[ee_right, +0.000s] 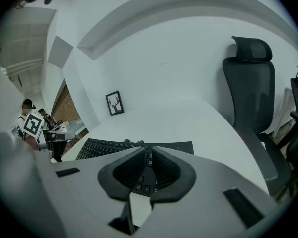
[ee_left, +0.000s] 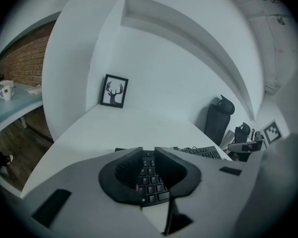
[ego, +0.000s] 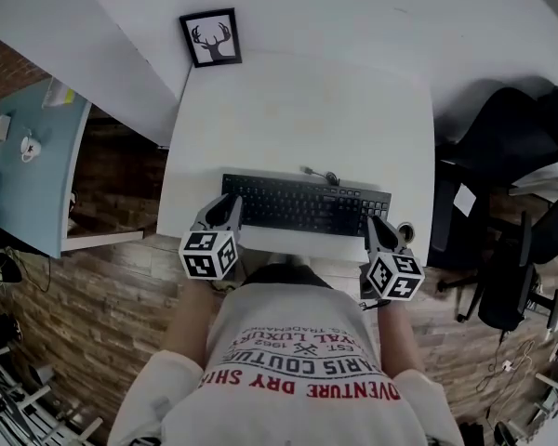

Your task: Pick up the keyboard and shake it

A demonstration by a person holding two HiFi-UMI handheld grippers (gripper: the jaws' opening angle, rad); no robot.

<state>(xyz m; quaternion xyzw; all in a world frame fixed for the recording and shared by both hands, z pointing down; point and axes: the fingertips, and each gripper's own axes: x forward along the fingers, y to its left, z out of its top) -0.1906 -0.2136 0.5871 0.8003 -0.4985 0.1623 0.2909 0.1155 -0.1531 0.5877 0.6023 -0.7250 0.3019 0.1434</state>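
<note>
Two grippers sit at the ends of a black keyboard, which lies flat on the white bench. The keyboard is close to the front edge, its long side parallel to that edge. A thin cable leaves its far side, right of the middle.

The left gripper is over the keyboard's left end. In the left gripper view its jaws are drawn almost together, with only a narrow slit between the tips. A column of keys shows through that slit and through the hollow behind it. The pads are not pressing on anything that can be made out.

The right gripper is over the keyboard's right end. In the right gripper view its tips meet, a few keys show in the hollow below them, and nothing is clamped between them.

A framed antler picture leans against the wall at the bench's far left corner. A black office chair stands beyond the bench's right edge.
</note>
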